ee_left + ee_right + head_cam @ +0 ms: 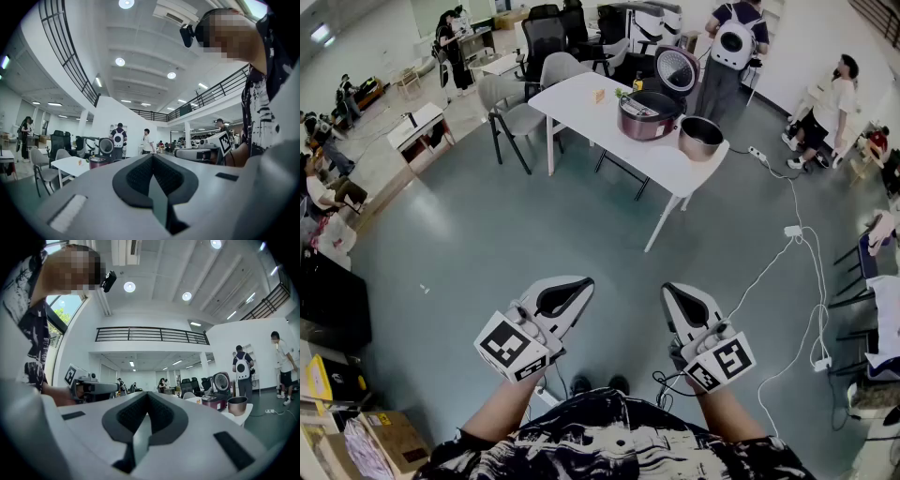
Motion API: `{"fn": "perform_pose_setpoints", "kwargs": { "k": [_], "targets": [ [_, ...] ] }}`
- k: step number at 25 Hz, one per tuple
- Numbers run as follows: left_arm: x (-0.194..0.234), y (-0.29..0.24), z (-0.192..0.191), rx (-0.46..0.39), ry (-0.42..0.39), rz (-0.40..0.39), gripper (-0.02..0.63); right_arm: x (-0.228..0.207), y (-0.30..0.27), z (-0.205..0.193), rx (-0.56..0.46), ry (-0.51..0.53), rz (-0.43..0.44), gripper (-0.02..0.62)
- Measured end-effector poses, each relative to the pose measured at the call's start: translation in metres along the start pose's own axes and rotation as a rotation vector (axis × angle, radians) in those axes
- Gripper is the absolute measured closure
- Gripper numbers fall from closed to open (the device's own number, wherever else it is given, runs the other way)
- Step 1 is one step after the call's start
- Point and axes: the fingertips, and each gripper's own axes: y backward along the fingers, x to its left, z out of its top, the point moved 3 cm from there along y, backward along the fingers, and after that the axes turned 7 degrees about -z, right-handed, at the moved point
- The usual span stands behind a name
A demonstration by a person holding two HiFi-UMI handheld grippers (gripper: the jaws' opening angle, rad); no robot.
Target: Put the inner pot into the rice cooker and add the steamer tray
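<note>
Currently, no task step is under way. Both tools are held level and low in front of the person, well apart from the bench (pixel 572 105).

- Left hand-held gripper (pixel 572 289): jaws are seen together in its own view, nothing between them.
- Right hand-held gripper (pixel 677 292): jaws likewise shut, nothing held.
- Rice cooker (pixel 649 114): stands on the bench, lid (pixel 677 67) raised.
- Inner pot (pixel 700 137): stands upright on the bench just beside the cooker, on its right in the head view, close to the bench edge. It is not yet inserted.
- Steamer tray: cannot be made out at this range.

Judgement: 0 of 2 placements are done, and an approach to the bench is needed first.

Risks noted:
1. A white cable (pixel 766 269) lies across the floor to the right of the path, so a trip or snag is possible if the approach drifts that way.
2. The pot sits near the bench edge. A nudge from shut jaws could push it off, so the jaws should be opened before contact.
3. The pot rim is thin and smooth, and a shallow 1-sided pinch may let it tilt or slip.
4. The tray must be located before step 2 is tried.
</note>
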Motion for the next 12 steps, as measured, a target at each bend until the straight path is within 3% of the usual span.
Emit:
{"fn": "perform_pose_setpoints", "kwargs": {
  "k": [12],
  "targets": [
    [0.0013, 0.0020, 0.0000, 0.003, 0.007, 0.002, 0.601, 0.0023, -0.0022, 0.0006, 0.000, -0.006, 0.005, 0.606]
  ]
}}
